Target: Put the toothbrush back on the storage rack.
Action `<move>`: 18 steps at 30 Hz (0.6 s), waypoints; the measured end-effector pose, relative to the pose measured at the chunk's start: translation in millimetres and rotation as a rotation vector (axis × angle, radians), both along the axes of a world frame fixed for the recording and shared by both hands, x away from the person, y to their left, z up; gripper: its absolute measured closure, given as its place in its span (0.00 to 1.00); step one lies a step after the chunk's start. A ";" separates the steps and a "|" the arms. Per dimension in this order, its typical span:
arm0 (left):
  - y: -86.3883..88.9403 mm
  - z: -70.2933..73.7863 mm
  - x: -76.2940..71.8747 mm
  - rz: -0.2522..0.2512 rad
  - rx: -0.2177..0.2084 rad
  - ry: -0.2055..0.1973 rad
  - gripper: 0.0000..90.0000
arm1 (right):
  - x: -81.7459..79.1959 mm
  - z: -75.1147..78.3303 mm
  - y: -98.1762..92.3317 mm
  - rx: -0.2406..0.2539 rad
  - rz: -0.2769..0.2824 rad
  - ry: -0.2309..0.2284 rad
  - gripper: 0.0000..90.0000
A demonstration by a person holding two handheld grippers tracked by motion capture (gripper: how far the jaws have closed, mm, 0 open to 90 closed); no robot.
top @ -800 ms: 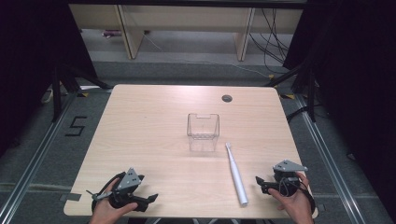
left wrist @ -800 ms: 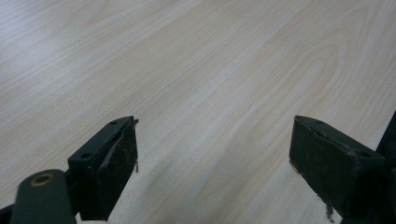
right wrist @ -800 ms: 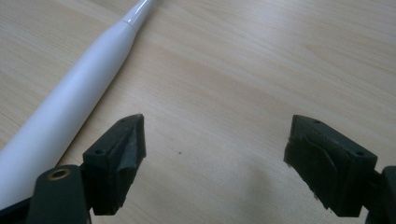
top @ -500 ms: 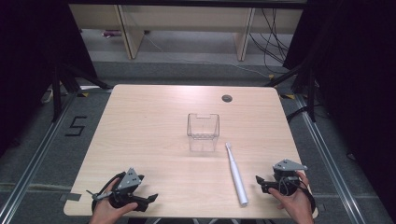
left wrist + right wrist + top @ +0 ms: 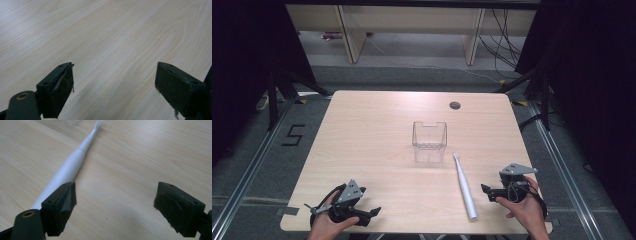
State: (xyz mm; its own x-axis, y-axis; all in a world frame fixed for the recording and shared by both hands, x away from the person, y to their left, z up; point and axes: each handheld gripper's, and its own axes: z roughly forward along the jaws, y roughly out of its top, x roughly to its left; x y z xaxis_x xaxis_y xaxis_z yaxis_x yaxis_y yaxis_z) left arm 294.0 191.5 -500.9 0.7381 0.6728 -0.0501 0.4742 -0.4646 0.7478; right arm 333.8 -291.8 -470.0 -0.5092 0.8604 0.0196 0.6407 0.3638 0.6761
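The white electric toothbrush (image 5: 464,186) lies flat on the table (image 5: 377,130), toward the near right corner, its brush head pointing at the clear plastic cup (image 5: 429,141) that stands upright near the middle of the surface. The head stops just beside the cup's near right corner, so the two look laid out as a pair: the brush to be lifted, the cup to receive it.

The right gripper (image 5: 488,191) rests near the right end of the near edge, just beside the toothbrush handle and aimed toward it. Its jaws stand wide apart with nothing between them; in the right gripper view the handle (image 5: 65,171) runs past the outside of one jaw, so no grip exists yet. That placement suits a short sideways move to straddle the handle, I judge.

The left gripper (image 5: 371,214) sits at the near left corner, well apart from brush and cup. Its jaws are also spread wide and empty over bare wood (image 5: 120,42), most likely parked out of the way while the other hand works.
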 end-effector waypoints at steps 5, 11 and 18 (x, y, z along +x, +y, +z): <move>0.1 0.0 0.1 -0.001 0.000 -0.001 0.16 | 3.3 7.6 13.6 0.010 0.051 0.017 0.29; 1.3 0.4 0.8 -0.005 0.018 -0.007 0.16 | 7.7 11.8 30.1 -0.021 0.119 0.046 0.37; 1.8 0.7 1.7 -0.010 0.021 -0.014 0.16 | 17.8 10.8 54.6 -0.096 0.193 0.092 0.45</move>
